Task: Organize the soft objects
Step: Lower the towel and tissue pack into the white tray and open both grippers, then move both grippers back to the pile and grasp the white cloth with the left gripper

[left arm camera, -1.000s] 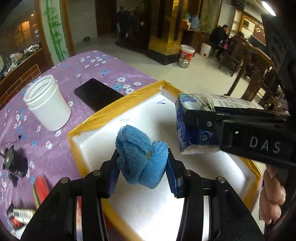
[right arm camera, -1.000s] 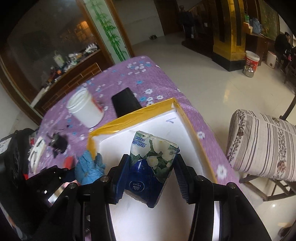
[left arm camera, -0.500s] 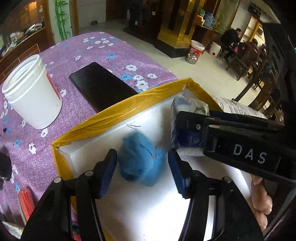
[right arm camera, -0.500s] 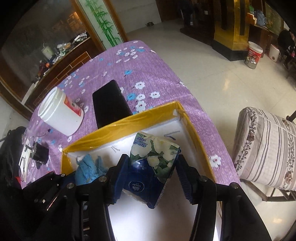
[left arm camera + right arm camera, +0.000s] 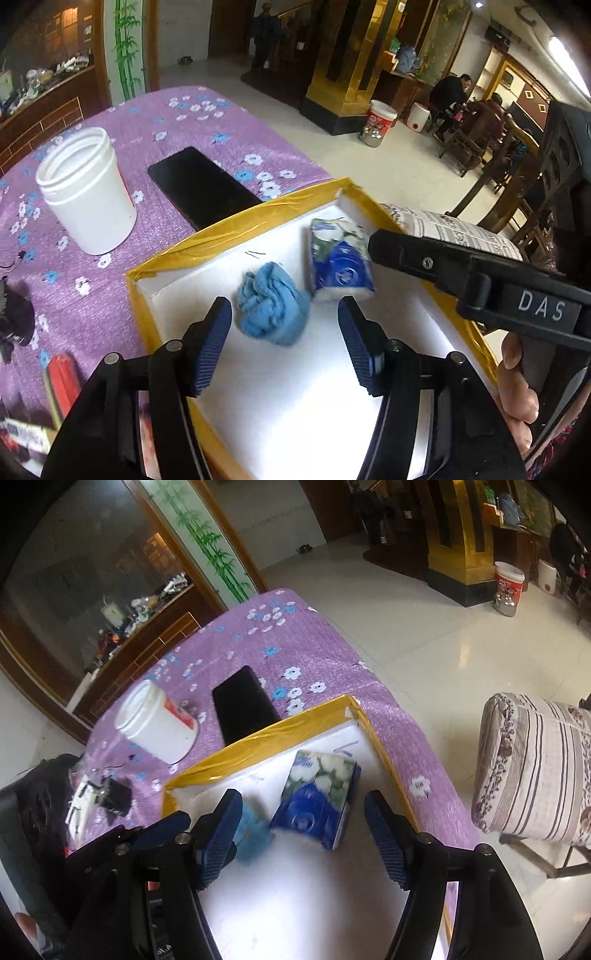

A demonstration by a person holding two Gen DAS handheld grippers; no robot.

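Blue cloth (image 5: 272, 308) (loose) beyond left tool (image 5: 284, 347)

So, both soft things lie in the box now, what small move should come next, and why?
Probably lift both grippers up out of the box. The left gripper and right gripper have just been opening; their jaws stand clear of the blue cloth and the tissue pack, which rest inside.

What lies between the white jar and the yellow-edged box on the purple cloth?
A black phone lies flat between the white jar and the box, clearest in the left wrist view.
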